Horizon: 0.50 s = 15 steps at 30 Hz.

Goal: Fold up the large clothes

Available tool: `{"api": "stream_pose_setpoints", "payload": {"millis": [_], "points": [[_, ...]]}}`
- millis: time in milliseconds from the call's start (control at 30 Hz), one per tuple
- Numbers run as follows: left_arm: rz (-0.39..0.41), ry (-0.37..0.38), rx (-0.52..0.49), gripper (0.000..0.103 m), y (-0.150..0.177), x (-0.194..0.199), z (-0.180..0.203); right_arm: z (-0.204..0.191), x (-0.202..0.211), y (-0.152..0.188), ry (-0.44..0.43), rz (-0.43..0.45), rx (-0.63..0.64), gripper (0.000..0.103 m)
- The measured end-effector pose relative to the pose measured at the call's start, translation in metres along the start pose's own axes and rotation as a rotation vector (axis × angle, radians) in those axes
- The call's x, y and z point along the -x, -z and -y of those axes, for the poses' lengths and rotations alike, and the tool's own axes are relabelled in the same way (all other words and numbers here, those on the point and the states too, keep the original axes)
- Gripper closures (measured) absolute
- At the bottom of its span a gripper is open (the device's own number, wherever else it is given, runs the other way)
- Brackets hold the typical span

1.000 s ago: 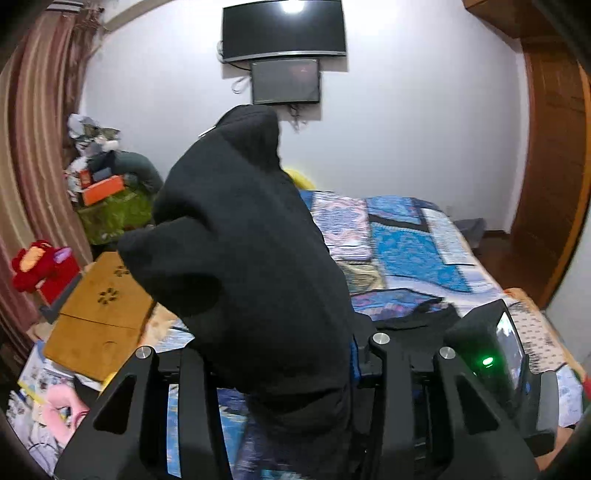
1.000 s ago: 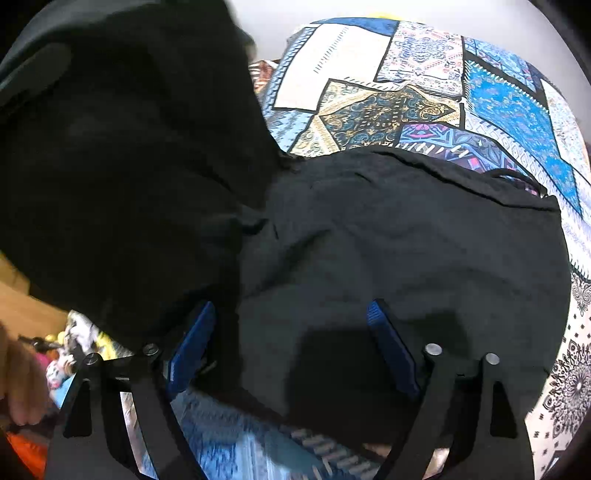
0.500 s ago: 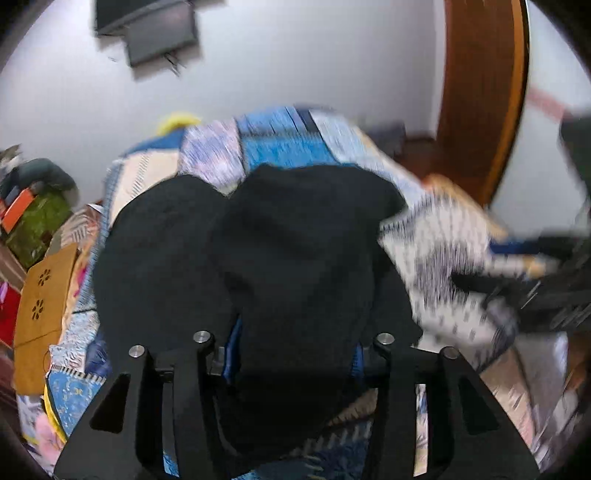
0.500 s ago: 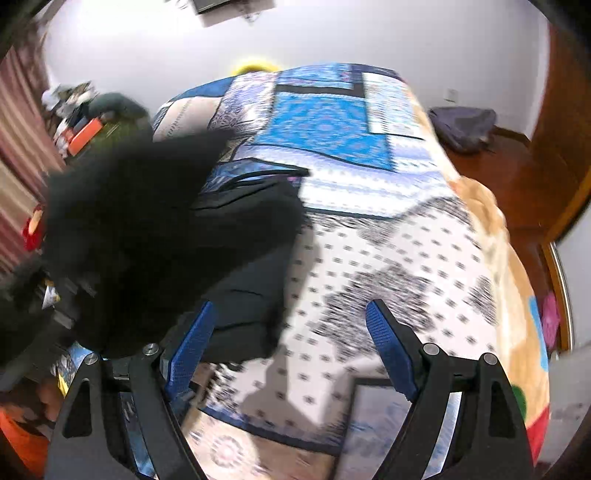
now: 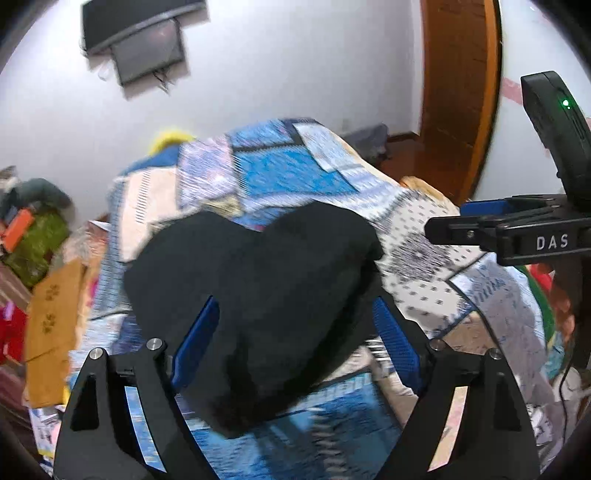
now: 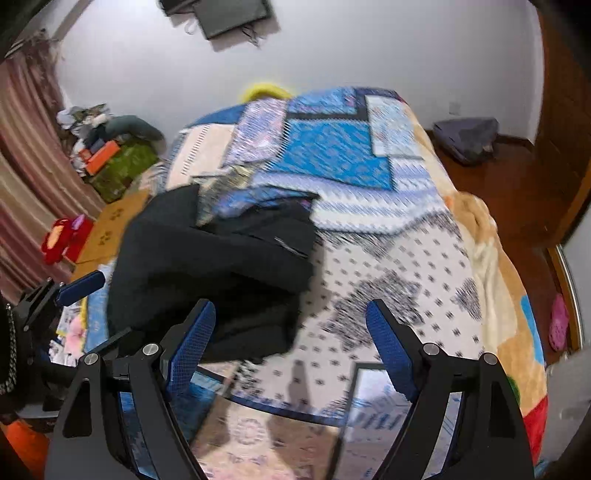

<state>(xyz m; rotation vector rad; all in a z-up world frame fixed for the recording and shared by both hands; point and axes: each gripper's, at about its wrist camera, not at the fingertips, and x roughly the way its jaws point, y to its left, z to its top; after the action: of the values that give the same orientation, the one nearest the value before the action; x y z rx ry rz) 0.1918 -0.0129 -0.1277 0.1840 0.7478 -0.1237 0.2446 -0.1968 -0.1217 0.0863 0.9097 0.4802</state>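
As the left hand-held gripper (image 5: 291,332) opens around the bulky black fabric garment (image 5: 258,295) near the bed's (image 5: 424,266) left edge, release it squarely; right hand-held gripper (image 6: 291,332) wide, empty.

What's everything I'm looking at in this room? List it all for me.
garment: one, black, bunched on the bed's left side
bedspread: one, blue and white patchwork, covering the bed
screens: two, dark, on the white wall
curtain: one, striped brownish-pink, far left
clutter pile: one, green, orange and grey, floor by the curtain
cardboard: one, tan, beside the bed
red toy: one, floor at left
grey bag: one, wooden floor at right
yellow item: one, beyond the bed's far end; too blurred to identify
left gripper: black with blue pads, jaws opening, garment between them
right gripper: black with blue pads, open, nothing held
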Motion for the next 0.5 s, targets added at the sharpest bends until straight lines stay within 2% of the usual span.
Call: {"api": "stream_pose_setpoints", "payload": {"millis": [133,267,400,500], "points": [[0.042,-0.082,0.074,0.016,0.001,0.019,-0.043,-0.034,0.002,-0.016,-0.054,0.042,0.084,0.022],[0.015,-0.122,0.174,0.015,0.005,0.018,-0.087,-0.061,-0.011,-0.035,-0.090,0.056,0.116,0.022],[-0.048,-0.098,0.282,0.015,0.015,-0.003,-0.116,-0.084,-0.035,-0.046,-0.141,0.028,0.146,0.022],[-0.117,-0.028,0.343,0.015,0.030,-0.027,-0.119,-0.086,-0.061,-0.043,-0.111,-0.037,0.170,0.022]]}}
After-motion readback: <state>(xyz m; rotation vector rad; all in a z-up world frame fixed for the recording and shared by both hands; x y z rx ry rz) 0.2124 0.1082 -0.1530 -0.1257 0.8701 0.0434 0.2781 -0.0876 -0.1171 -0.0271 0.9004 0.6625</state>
